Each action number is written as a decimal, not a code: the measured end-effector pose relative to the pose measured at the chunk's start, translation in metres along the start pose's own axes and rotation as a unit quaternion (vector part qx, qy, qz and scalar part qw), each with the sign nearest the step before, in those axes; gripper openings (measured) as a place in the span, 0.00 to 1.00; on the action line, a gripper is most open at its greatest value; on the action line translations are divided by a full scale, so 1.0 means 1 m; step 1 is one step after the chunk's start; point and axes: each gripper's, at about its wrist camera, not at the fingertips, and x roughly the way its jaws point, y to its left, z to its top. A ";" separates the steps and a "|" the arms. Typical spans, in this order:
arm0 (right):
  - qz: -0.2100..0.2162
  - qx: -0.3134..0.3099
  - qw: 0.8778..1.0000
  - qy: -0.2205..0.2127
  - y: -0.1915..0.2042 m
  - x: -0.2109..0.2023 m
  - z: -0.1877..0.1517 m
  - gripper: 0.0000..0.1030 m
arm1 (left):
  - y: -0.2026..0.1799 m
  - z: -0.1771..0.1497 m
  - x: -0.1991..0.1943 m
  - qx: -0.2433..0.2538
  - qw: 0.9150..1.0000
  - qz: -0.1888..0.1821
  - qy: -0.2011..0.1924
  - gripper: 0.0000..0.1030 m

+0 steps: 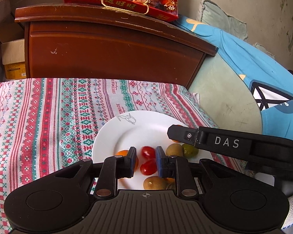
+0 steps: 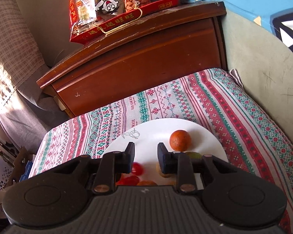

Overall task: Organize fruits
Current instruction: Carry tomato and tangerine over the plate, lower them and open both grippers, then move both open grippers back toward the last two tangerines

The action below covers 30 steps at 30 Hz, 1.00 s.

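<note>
Fruits [image 1: 148,167] all lay on the white plate [image 1: 127,132], crowded toward its near edge, so the sorting looked barely begun. Two cherry tomatoes [image 1: 147,152] sat side by side near the plate's middle. Brownish longan-like fruits [image 1: 174,149] and a green one [image 1: 189,150] lay on the plate's right side, and a small orange citrus [image 2: 180,140] sat alone toward its far right rim.

The left tool [image 1: 146,152] hovered over the plate's near edge with its jaws a little apart and nothing between them. The gap lined up on the tomatoes, probably to take one first. The right tool [image 2: 146,148] reached over the plate from the right, its jaws likewise parted and empty. It pointed at bare plate left of the citrus, so its target was unclear.

The far half of the plate was bare, likely kept as room for separate groups. Beneath the plate, a patterned cloth [image 1: 48,117] covered the bench.
</note>
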 end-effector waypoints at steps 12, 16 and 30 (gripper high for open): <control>0.012 0.000 1.000 -0.012 0.009 -0.014 0.005 0.35 | 0.014 0.024 -0.034 -0.023 0.999 0.031 -0.015 0.44; 0.015 -0.012 1.000 -0.014 0.017 -0.022 0.002 0.40 | 0.027 0.028 -0.052 -0.039 0.998 0.056 -0.016 0.45; 0.043 -0.055 0.998 0.006 0.052 -0.039 -0.028 0.43 | 0.061 0.001 -0.099 -0.079 0.993 0.092 -0.008 0.45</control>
